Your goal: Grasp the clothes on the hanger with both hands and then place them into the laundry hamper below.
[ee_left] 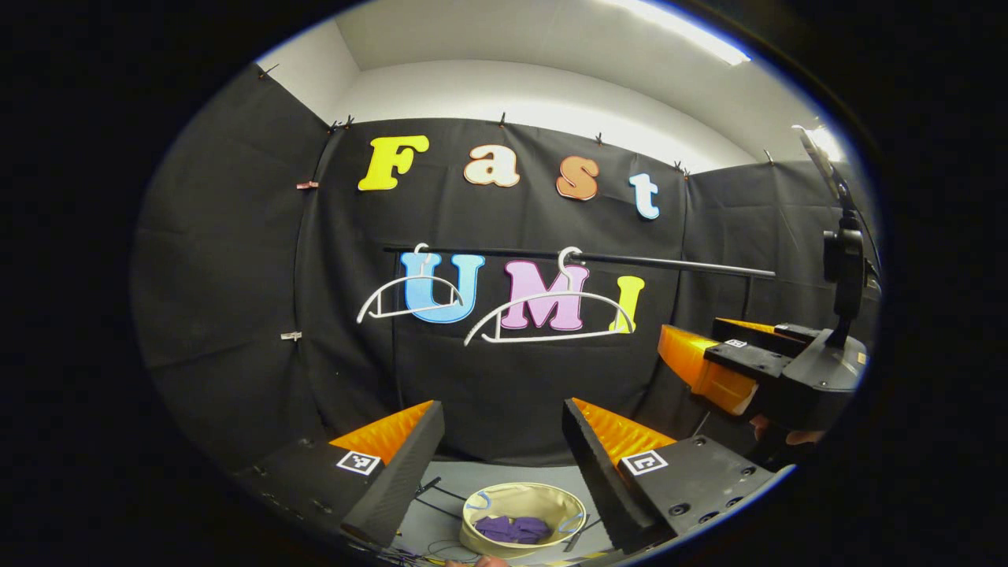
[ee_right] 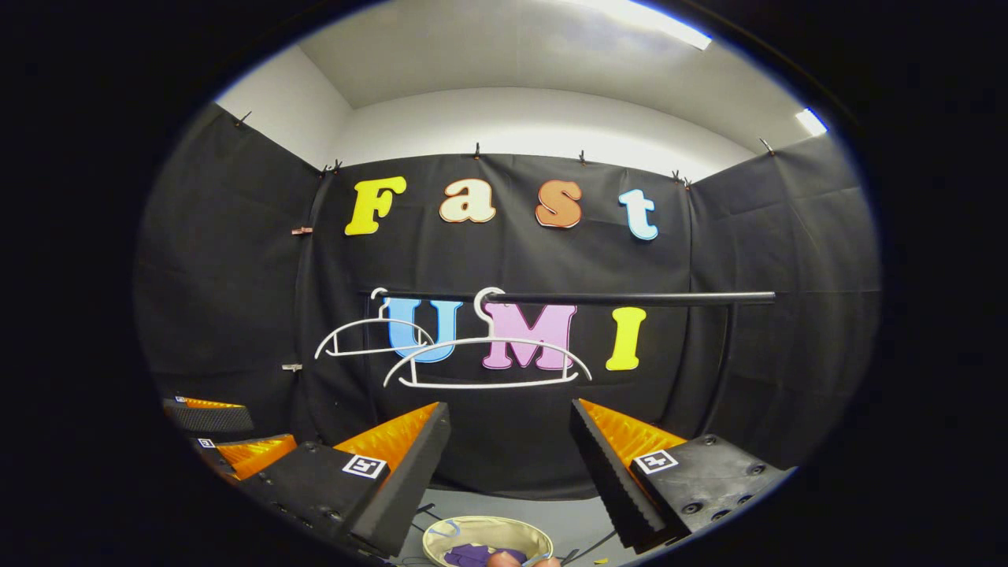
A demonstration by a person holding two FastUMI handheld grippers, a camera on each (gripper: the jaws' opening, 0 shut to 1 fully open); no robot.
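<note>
Left gripper view: the left gripper has its fingers spread wide, nothing between them. Below the gap sits the round cream fabric laundry hamper, with crumpled purple clothes inside. Above the fingers, two bare white plastic hangers hang on a black metal rail. Right gripper view: the right gripper is likewise spread and empty, the hamper below its fingers.
</note>
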